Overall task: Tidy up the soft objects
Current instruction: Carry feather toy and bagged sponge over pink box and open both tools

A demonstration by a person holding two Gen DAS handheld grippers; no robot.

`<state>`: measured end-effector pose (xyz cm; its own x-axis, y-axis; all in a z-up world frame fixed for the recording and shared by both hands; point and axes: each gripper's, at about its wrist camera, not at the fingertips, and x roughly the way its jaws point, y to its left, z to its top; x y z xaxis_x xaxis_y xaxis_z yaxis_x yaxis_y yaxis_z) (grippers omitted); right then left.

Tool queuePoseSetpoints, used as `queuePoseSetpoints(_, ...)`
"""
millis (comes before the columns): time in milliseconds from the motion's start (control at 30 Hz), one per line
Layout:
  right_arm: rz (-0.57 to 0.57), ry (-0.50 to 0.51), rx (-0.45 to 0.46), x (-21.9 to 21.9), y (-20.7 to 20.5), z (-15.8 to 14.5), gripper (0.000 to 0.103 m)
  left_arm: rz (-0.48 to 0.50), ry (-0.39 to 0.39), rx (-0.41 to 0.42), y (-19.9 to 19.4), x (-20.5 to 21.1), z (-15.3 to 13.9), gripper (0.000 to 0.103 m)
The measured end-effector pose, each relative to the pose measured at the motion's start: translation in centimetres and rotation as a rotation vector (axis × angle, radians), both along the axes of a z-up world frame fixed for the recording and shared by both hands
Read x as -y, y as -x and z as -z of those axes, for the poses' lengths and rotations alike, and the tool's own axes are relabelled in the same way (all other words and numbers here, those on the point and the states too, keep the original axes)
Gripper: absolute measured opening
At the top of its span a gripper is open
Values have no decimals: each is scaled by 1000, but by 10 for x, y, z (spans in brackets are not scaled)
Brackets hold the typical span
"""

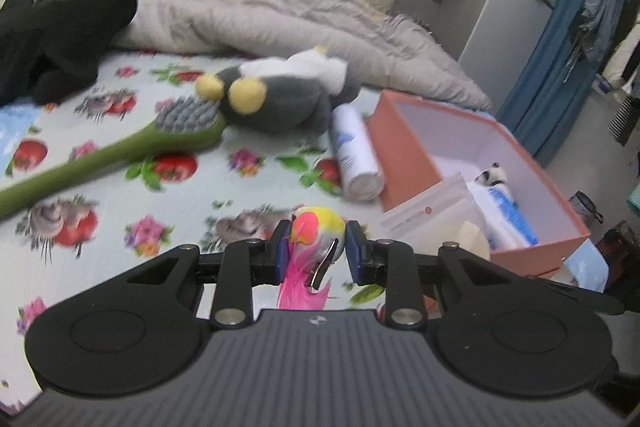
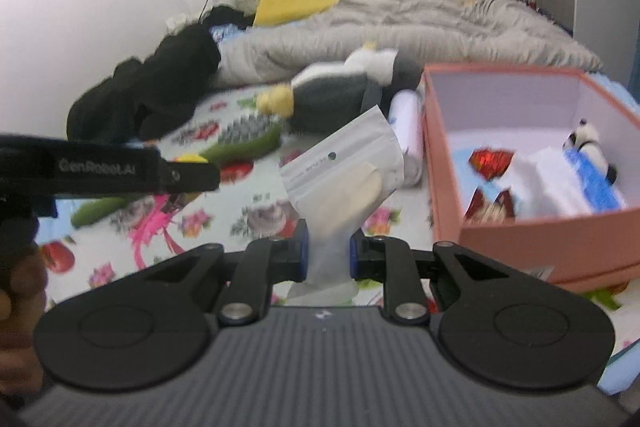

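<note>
My left gripper (image 1: 316, 251) is shut on a small toy bird (image 1: 318, 231) with a yellow and pink head and pink tail feathers, held above the flowered bed sheet (image 1: 120, 223). My right gripper (image 2: 328, 251) is shut on the lower end of a clear zip pouch (image 2: 344, 171) holding something beige, lifted just left of the pink box (image 2: 540, 243). The same pouch (image 1: 432, 219) shows by the box (image 1: 408, 155) in the left wrist view. The left gripper (image 2: 192, 169) enters the right wrist view from the left. A grey plush penguin (image 1: 280, 99) lies further back.
A green brush (image 1: 120, 151) and a white roll (image 1: 356, 155) lie on the sheet. The box holds a small panda toy (image 2: 588, 143), red foil pieces (image 2: 492, 159) and white and blue packets. A grey duvet (image 1: 280, 19) and black clothing (image 1: 68, 27) lie behind.
</note>
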<state>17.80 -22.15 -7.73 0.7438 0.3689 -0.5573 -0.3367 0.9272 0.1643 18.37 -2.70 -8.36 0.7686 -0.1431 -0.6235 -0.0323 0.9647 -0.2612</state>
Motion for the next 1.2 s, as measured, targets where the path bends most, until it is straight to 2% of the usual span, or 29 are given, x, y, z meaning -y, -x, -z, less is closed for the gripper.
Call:
queuePoseSetpoints(167,48,-72,32,22,-5,-36,22,42,-29,26,-10,18,-36,33)
queuePoseSetpoints(433,93,-57,144,57,-19,-87,22,95,-24,92,-33,54,-93,33)
queuePoseSetpoints(667,126,-42,183,93,-39,-110,23,146,-22,136,-60,95,-129,33)
queuePoseSetpoints(833,166,-32,170,123,-60,-108,23,185,-6,139,-87,128,-138,33)
queuePoseSetpoints(967,205,-20,117,145,-78,-94,23,221,-17,122,-111,155,-133,33)
queuePoseSetpoints(1200,275,5,-24,176,-112,-51,23,286,-40,15,-160,199,-91,33)
